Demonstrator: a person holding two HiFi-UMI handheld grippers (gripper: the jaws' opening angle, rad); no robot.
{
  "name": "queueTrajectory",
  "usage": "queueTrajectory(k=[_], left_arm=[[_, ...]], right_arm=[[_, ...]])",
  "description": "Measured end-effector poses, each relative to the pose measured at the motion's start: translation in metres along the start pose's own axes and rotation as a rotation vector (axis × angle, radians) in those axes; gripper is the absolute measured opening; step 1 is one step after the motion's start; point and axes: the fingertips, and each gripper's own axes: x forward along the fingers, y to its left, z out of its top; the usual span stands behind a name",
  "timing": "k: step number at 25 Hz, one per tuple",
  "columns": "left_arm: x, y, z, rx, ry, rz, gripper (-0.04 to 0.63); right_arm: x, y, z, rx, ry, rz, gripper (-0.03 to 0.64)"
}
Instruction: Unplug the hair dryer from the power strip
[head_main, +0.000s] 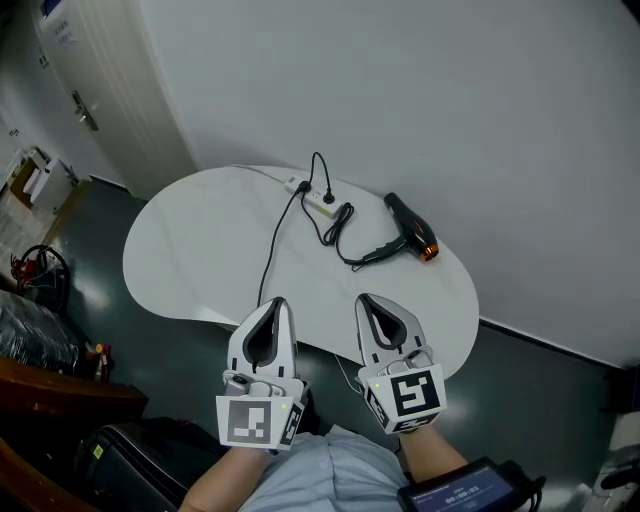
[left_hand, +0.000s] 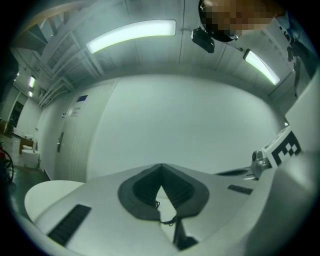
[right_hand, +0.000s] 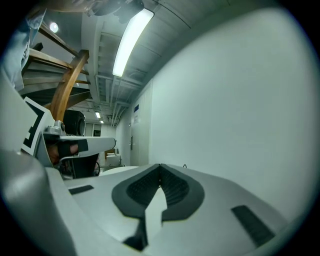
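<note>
Starting at the left, my left gripper (head_main: 277, 302) hovers over the near edge of the white table (head_main: 190, 240), its jaws closed tip to tip on nothing. At the far side of the table lies the power strip (head_main: 318, 204), with its own lead (head_main: 272, 262) trailing toward me. The plug (head_main: 328, 196) stands near the strip's right end, as far as I can tell. My right gripper (head_main: 366, 299) sits just beside the left, its jaws likewise shut and empty. Farthest right rests the hair dryer (head_main: 408, 224), its cord (head_main: 338, 228) looping back to the plug. Both grippers are well apart from the strip. To unplug cleanly, I judge that the left should pin the strip flat. The right should then open, take the plug body rather than the cord, and draw it straight out along its pins.
</note>
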Motion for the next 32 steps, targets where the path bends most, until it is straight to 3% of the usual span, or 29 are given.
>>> queueTrajectory(k=[13,20,32], left_arm=[[0.056,0.052,0.015,0.011,-0.051,-0.107,-0.002],[0.065,0.063,0.002,-0.007,-0.020,-0.120,-0.003],[0.103,0.077,-0.008,0.010,0.001,-0.139,-0.003]], right_arm=[[0.072,-0.010,0.037,-0.046,-0.062,-0.104,0.002],[0.079,-0.020,0.030,-0.036,-0.031,-0.149,0.002],[0.117,-0.029,0.012,-0.029,0.024,-0.138,0.002]])
